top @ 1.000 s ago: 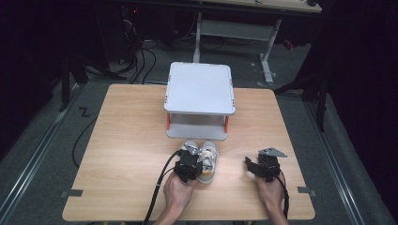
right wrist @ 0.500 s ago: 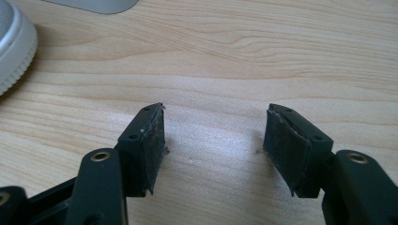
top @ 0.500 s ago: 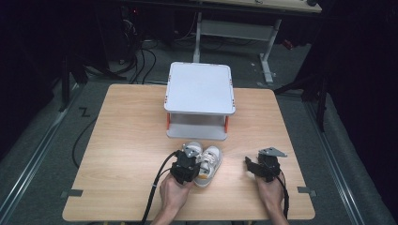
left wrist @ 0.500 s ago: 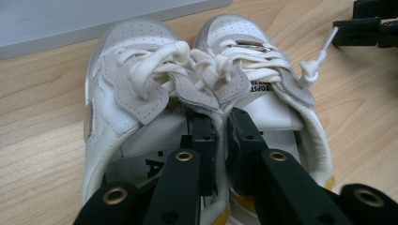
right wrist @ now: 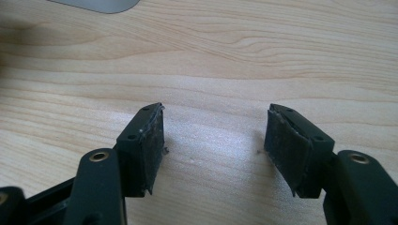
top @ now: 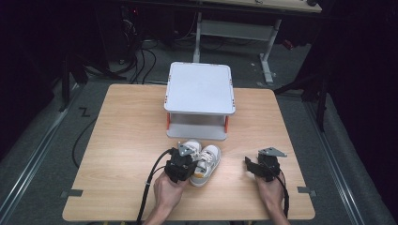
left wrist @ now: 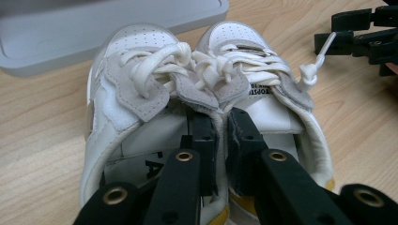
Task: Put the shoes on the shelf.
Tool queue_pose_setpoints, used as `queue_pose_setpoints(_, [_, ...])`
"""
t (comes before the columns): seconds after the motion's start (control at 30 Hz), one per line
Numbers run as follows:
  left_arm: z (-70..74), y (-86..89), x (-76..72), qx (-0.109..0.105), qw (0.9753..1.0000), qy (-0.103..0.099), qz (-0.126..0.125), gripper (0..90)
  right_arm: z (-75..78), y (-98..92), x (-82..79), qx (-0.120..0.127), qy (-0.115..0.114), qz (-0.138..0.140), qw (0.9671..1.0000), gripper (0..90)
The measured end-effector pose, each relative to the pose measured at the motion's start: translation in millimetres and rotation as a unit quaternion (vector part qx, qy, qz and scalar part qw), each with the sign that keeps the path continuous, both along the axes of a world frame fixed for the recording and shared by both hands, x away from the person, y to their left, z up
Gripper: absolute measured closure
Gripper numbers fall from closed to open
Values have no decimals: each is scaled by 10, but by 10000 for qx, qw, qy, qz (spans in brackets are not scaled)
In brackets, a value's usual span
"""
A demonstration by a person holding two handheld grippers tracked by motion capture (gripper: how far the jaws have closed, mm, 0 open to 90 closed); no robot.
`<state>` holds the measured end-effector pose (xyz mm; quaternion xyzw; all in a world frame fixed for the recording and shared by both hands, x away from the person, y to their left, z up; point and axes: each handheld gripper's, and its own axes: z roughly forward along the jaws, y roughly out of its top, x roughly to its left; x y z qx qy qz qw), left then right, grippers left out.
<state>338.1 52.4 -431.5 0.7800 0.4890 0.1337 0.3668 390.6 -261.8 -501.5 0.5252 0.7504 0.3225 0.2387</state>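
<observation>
High view: fixed above the table's (top: 117, 140) 6 o'clock edge, facing 12 o'clock and downward. Left gripper view: close, along its jaws onto the shoes (left wrist: 206, 93). Right gripper view: close over bare tabletop. All share the wood.

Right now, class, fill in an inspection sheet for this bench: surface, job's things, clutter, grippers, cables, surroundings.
Surface: wooden table, bare wood around the work.
Job's things: pair of small white shoes side by side, in front of the grey two-level stand.
Clutter: nothing seen.
Grippers: left gripper shut on the shoes' touching inner collars; right gripper open above bare wood.
Cables: black cable trails from the left gripper.
Surroundings: dark floor, loose cables, another desk frame behind.
</observation>
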Motion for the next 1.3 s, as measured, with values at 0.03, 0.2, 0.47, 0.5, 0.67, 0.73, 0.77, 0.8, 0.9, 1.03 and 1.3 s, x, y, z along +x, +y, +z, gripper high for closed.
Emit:
queue_pose_setpoints(0.03, [12,9,9,-2,10000,-10,-18,827,0,0,3,-3,-1,12,10000,382])
queue_pose_setpoints(0.2, [68,2,45,-3,10000,-37,-78,827,2,0,22,-5,2,101,9999,399])
queue_pose_setpoints(0.47, [157,7,144,-35,9999,-118,-110,827,19,19,3,130,46,307,9994,480])
queue_pose_setpoints(0.5, [162,13,160,-49,9999,-114,-99,826,29,19,-3,174,46,340,9993,484])
queue_pose_setpoints(0.67, [176,26,253,-57,9999,-99,-89,827,118,17,-40,325,-106,519,9981,506])
queue_pose_setpoints(0.73, [188,28,297,-56,9999,-93,-105,827,151,25,-30,348,4,583,9977,510])
queue_pose_setpoints(0.77, [193,29,319,-71,9999,-103,-116,827,168,32,-26,349,3,621,9975,513])
queue_pose_setpoints(0.8, [197,32,339,-93,9998,-107,-109,827,188,39,-21,357,-5,656,9972,515])
queue_pose_setpoints(0.9, [212,30,395,-2,9999,-149,-86,827,261,60,-5,460,-37,725,9963,515])
queue_pose_setpoints(1.03, [223,34,480,44,9998,-210,-39,826,383,87,8,590,-117,855,9945,523])
queue_pose_setpoints(1.3, [205,57,648,100,9993,-342,88,826,618,176,110,733,-86,1231,9896,550])
